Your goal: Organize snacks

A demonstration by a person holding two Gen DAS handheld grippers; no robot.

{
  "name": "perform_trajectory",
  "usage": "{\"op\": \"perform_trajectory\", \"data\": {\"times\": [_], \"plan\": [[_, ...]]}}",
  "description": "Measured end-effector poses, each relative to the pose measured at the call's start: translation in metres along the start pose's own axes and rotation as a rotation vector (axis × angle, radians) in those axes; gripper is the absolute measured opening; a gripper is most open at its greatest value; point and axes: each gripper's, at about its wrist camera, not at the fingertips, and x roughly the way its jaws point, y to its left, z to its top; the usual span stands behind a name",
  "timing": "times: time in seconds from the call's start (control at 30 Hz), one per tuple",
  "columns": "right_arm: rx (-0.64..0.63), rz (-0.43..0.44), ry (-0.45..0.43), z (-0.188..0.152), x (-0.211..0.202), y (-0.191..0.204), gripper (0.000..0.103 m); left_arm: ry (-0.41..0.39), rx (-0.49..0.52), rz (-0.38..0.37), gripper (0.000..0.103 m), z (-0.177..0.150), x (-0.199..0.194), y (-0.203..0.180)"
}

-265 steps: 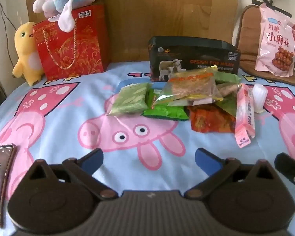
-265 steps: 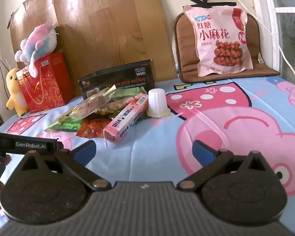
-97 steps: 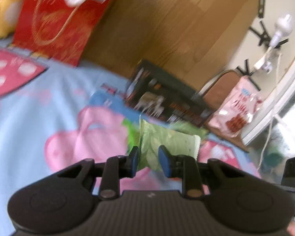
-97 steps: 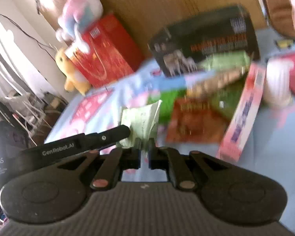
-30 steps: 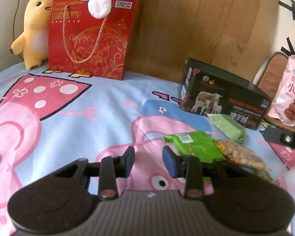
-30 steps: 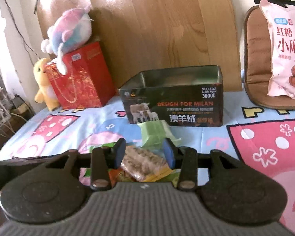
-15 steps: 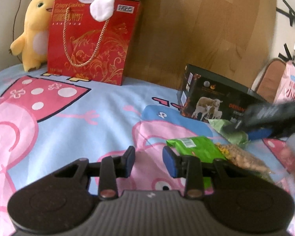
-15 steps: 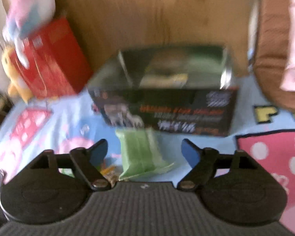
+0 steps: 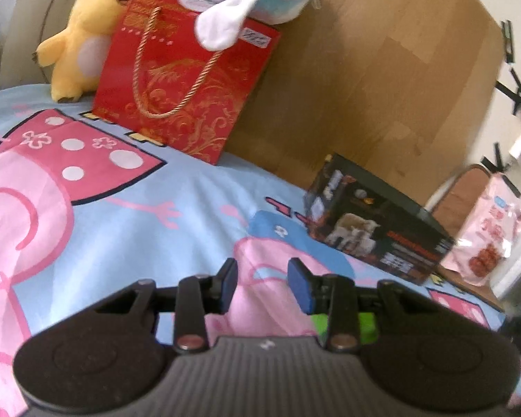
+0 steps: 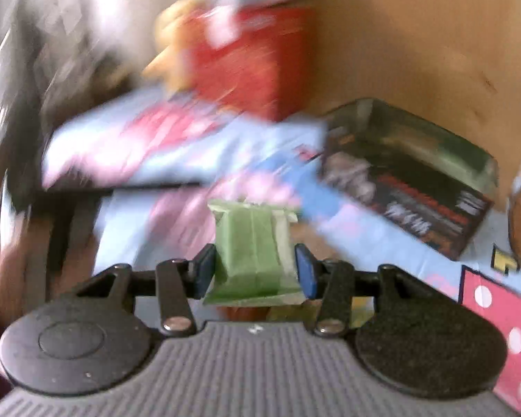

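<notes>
Gripping a pale green snack packet (image 10: 251, 253) between its blue pads, the right hand-held gripper (image 10: 254, 271) is seen in front of the dark open box (image 10: 413, 173), left of its near corner, in a blurred view. The left hand-held gripper (image 9: 262, 290) is held partly open and empty, in front of the dark open box (image 9: 375, 224); a bright green packet (image 9: 347, 323) is glimpsed beneath its right finger.
</notes>
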Motion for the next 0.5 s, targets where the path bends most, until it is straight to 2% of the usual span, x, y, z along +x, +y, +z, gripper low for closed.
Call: {"op": "perform_trajectory", "data": {"times": [0.07,0.1,0.17,0.23,0.3,0.43,0.5], "plan": [[-0.11,-0.066,-0.005,-0.017,-0.001,0.022,0.053,0.005,0.029,-0.023,0.033,-0.003,-0.007,-0.009],[-0.129,-0.103,-0.02,-0.023,-0.004,0.024,0.059,0.012,0.05,-0.038,0.033,-0.004,-0.011,-0.014],[-0.084,-0.152,-0.067,-0.034,-0.014,0.024,0.066,0.039,0.099,-0.059,0.033,-0.009,-0.019,-0.023],[0.019,-0.114,-0.099,-0.043,-0.027,0.013,0.068,0.073,0.133,-0.078,0.033,-0.015,-0.022,-0.029],[0.065,-0.095,-0.107,-0.051,-0.033,0.012,0.068,0.111,0.148,-0.11,0.033,-0.02,-0.024,-0.034],[0.058,-0.166,-0.065,-0.063,-0.029,0.02,0.067,0.188,0.183,-0.182,0.033,-0.027,-0.018,-0.051],[0.057,-0.172,-0.036,-0.063,-0.031,0.023,0.066,0.225,0.2,-0.206,0.033,-0.033,-0.016,-0.058]]}}
